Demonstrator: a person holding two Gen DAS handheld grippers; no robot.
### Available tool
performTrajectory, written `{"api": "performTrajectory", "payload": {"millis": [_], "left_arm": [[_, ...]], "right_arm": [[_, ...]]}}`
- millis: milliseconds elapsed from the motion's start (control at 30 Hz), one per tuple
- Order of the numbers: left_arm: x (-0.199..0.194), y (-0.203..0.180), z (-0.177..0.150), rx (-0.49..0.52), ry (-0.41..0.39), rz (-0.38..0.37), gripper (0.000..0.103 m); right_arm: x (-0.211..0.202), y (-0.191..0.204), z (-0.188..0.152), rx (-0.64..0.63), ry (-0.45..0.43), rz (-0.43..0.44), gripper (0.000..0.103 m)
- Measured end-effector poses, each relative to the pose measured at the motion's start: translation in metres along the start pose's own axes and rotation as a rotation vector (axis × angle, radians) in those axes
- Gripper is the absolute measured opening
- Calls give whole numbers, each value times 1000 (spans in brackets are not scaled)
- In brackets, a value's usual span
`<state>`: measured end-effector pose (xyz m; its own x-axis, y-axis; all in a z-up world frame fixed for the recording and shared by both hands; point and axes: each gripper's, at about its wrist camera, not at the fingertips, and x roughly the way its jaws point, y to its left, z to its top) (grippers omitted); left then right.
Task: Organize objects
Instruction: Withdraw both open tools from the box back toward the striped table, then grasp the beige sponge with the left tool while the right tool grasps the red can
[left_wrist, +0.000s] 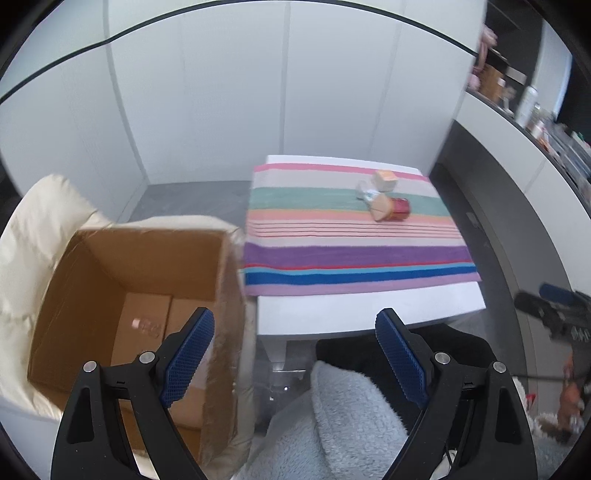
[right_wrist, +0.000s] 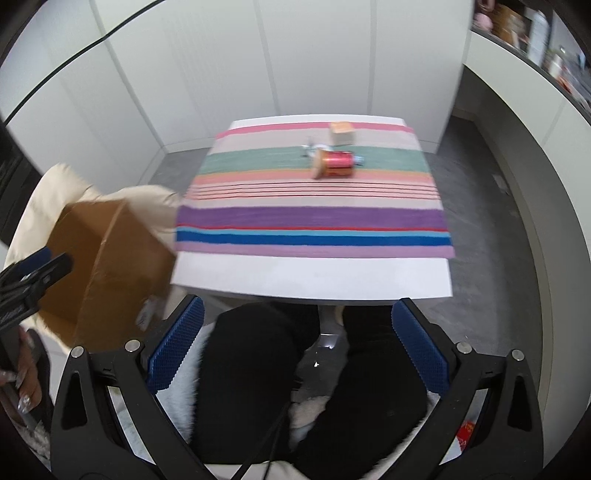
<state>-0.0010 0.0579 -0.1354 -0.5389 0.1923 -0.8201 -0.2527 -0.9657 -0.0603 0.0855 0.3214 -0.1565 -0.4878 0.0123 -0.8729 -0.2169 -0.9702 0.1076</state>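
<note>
One cardboard box (left_wrist: 136, 295) at left, open top, sitting on a cream cushion (left_wrist: 40, 229); one small clear bottle (left_wrist: 144, 326) lies on its floor. Left claw (left_wrist: 295, 354) jaws wide apart, nothing between them, hovering over the box's right wall and the person's lap. One white counter (right_wrist: 314, 277) right of the box, covered by one striped towel (right_wrist: 314, 218). On the towel's far half, a tight cluster: one red can (right_wrist: 338, 163) on its side, one tan cube box (right_wrist: 341, 133) just behind it, one small clear item (right_wrist: 308, 147), blurred. Right claw (right_wrist: 297, 350) also spread wide and empty, over the person's black-trousered knees, near edge of the counter.
</note>
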Motion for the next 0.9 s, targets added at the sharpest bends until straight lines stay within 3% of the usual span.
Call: {"api": "performTrajectory", "payload": {"millis": [100,267,533,900], "left_arm": [[9,-16,13,58,4,-38,90],[34,-35,40,59,32,-103,90],[101,-69,92,63,99,-132,90],[217,-81,145,64,171,-52,90]], "right_arm": [[11,-23,7,52,5,-20,103],[33,-50,23,86,8,-59,103],[81,-76,50,103,32,-70,103],[196,-96,114,84,31,-95,103]]}}
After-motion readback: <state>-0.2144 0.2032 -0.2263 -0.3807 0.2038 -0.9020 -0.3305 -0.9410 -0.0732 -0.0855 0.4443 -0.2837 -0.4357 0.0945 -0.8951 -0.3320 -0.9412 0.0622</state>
